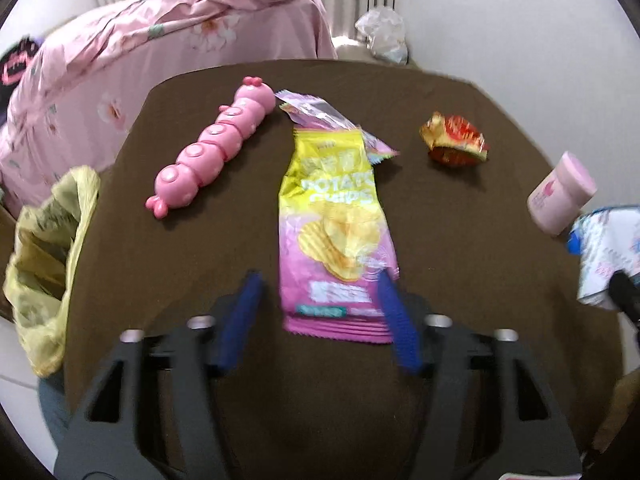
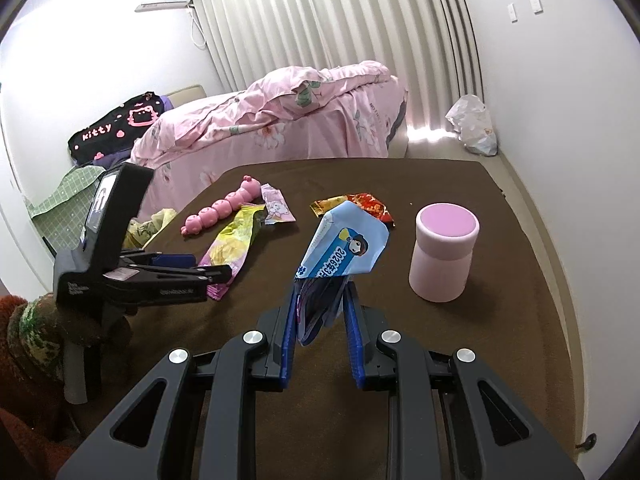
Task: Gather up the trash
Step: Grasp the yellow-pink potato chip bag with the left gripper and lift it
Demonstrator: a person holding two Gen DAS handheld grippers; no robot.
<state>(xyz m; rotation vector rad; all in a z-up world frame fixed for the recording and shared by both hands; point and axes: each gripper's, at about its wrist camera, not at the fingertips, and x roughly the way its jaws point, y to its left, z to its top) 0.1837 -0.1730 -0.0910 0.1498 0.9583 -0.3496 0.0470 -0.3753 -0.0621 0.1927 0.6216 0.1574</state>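
A yellow and pink potato chips bag [image 1: 336,224] lies flat on the brown table [image 1: 460,240]. My left gripper [image 1: 318,280] is open, its blue fingers on either side of the bag's near end; it also shows in the right wrist view [image 2: 192,268]. Behind the bag lies a small purple wrapper [image 1: 316,114], and to the right a crumpled red and gold wrapper [image 1: 454,140]. My right gripper [image 2: 322,288] is shut on a blue and white packet [image 2: 346,246], held above the table. A yellow trash bag [image 1: 44,256] hangs open at the table's left edge.
A pink caterpillar toy [image 1: 210,152] lies left of the chips bag. A pink jar [image 2: 444,256] stands upright at the right side of the table. A bed with a pink quilt [image 2: 288,116] stands behind the table. A white plastic bag [image 2: 474,124] sits on the floor by the curtain.
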